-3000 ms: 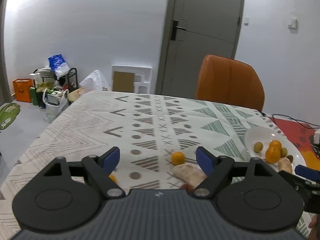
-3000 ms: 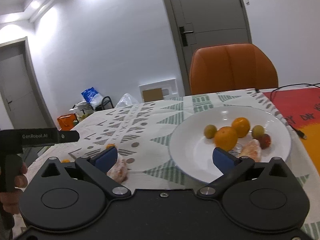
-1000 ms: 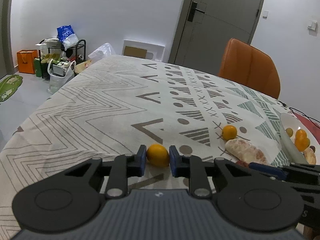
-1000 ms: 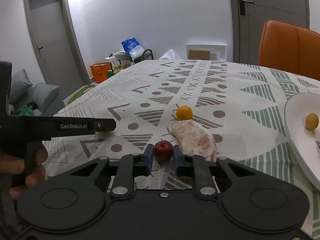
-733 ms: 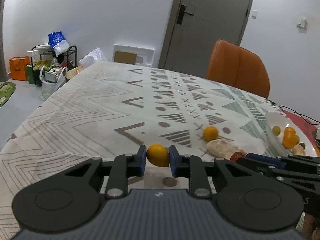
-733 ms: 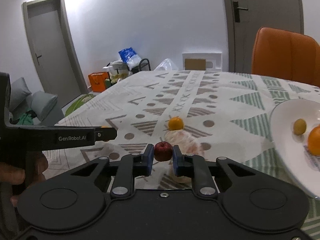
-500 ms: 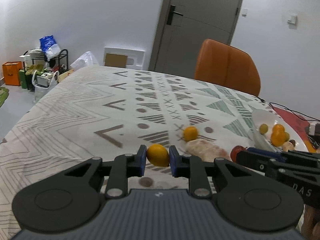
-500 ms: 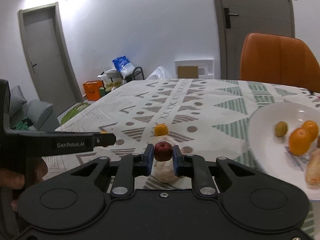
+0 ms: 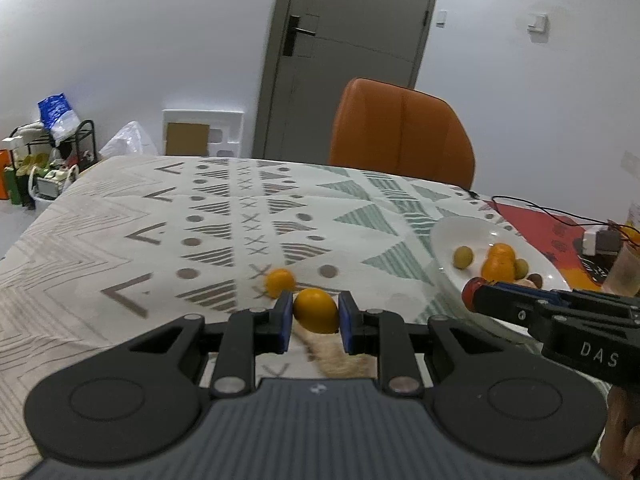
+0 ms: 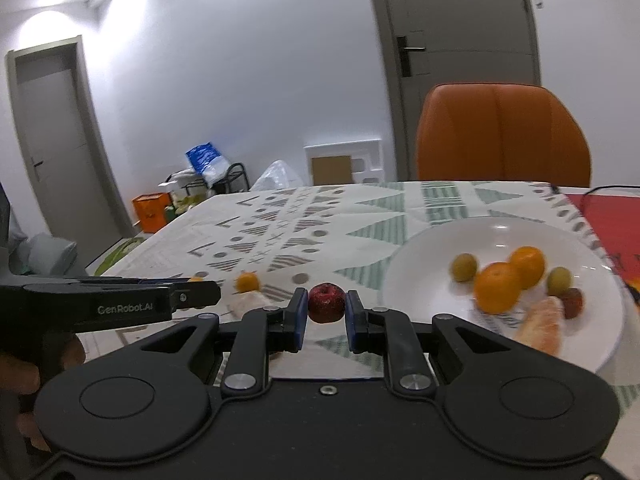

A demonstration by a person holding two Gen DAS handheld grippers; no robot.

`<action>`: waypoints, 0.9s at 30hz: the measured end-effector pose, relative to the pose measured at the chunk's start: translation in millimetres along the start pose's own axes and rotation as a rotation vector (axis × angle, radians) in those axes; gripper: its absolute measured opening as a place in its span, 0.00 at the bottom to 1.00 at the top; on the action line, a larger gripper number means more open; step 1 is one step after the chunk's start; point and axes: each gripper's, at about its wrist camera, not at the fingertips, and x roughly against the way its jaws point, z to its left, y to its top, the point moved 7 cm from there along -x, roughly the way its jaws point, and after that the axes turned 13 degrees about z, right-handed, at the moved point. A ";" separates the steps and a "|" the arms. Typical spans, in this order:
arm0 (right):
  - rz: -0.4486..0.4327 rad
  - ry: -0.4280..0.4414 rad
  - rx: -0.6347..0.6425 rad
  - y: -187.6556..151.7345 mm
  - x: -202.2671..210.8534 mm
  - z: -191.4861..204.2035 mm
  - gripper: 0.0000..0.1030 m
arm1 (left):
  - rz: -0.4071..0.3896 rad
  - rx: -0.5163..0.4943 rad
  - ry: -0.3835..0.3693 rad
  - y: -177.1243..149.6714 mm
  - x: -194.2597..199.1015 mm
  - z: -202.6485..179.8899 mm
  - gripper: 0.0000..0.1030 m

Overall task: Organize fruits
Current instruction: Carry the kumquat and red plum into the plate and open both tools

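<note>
Yellow-orange fruit (image 9: 315,315) pinched between the blue pads of the left gripper (image 9: 314,322), lifted off the tablecloth (image 9: 160,216), still well short of the white plate (image 9: 444,236), which sits to its right; small red fruit (image 10: 326,303) pinched the same way in the right gripper (image 10: 326,314), just short of the plate's near-left rim (image 10: 390,276); both sets of jaws pressed in tight on their fruit, no gap at the pads; plate already holds two oranges (image 10: 498,287), two greenish fruits (image 10: 464,267), a dark red one (image 10: 573,302) and a peeled segment (image 10: 540,330), so free space is mostly on the plate's left and near side; one small orange (image 9: 279,280) and a peeled pale piece (image 9: 336,356) lie on the cloth left of the plate, not yet collected; risks, as judgement: both fruits are round and smooth and held only at the pad tips, so a jolt or tilt could squirt one out and it would roll across the cloth, maybe off the table edge; both grippers head for the same plate side by side, right one already crossing the left wrist view, so they could knock together; dropping from height onto the plate could bounce fruit out or bump the oranges over the shallow far rim; squeezing harder risks bruising the soft red fruit; a low approach could catch the rim and tip the plate.
</note>
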 end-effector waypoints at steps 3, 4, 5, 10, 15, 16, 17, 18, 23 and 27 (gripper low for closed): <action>-0.009 -0.015 -0.017 -0.8 5.1 -10.4 0.18 | -0.001 -0.014 -0.012 1.2 -1.3 -10.8 0.22; -0.011 -0.020 -0.022 -1.2 6.4 -14.0 0.18 | -0.001 -0.019 -0.015 1.7 -1.8 -14.1 0.22; -0.014 -0.024 -0.028 -1.8 7.8 -17.7 0.18 | -0.001 -0.023 -0.018 1.4 -2.6 -17.3 0.22; -0.025 -0.045 -0.053 -6.2 15.6 -32.8 0.18 | 0.003 -0.045 -0.032 1.7 -6.3 -33.1 0.22; -0.034 -0.065 -0.083 -11.8 22.5 -49.3 0.18 | 0.004 -0.066 -0.046 2.0 -8.9 -47.0 0.22; -0.036 -0.069 -0.088 -12.6 23.7 -52.3 0.18 | 0.004 -0.070 -0.048 2.0 -9.6 -49.4 0.22; -0.038 -0.073 -0.095 -13.7 25.3 -55.4 0.18 | 0.003 -0.074 -0.049 1.8 -10.2 -51.7 0.22; -0.040 -0.075 -0.100 -14.6 26.1 -58.2 0.18 | 0.002 -0.078 -0.050 1.9 -10.8 -54.0 0.22; -0.044 -0.107 -0.143 -19.9 27.6 -73.0 0.28 | 0.005 -0.096 -0.054 2.3 -13.0 -64.1 0.22; -0.046 -0.100 -0.148 -25.9 31.9 -76.4 0.30 | 0.007 -0.113 -0.059 3.8 -15.4 -73.6 0.22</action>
